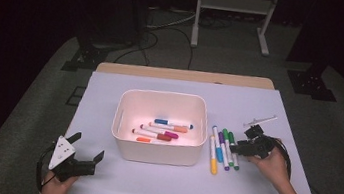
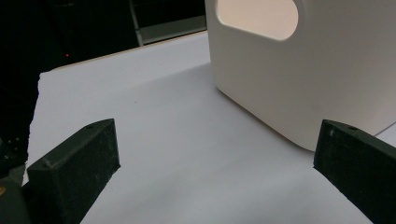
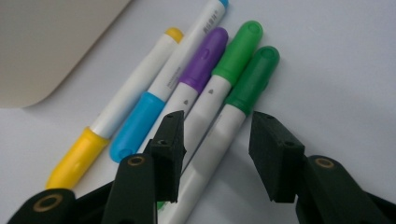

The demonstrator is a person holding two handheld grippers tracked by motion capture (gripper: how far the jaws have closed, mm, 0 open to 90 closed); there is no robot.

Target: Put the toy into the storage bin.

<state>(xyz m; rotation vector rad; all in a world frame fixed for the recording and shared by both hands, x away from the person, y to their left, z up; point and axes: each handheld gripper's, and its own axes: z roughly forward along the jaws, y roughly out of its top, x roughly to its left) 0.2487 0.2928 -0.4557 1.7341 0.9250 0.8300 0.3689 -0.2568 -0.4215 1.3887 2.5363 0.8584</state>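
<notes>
Dark green marker (image 3: 233,112): lying on desk (image 1: 158,186), sitting between right tool (image 3: 215,140) jaws
Right tool: spread, straddling it, not clenched
Left tool (image 2: 215,163): released, hovering beside bin (image 2: 317,70)

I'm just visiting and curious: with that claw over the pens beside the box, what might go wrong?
Two risks, as I judge it. The right hand-held gripper straddles the dark green marker, which touches the light green marker, so it might pinch both. Closing could also nudge the purple marker and roll the row.
</notes>
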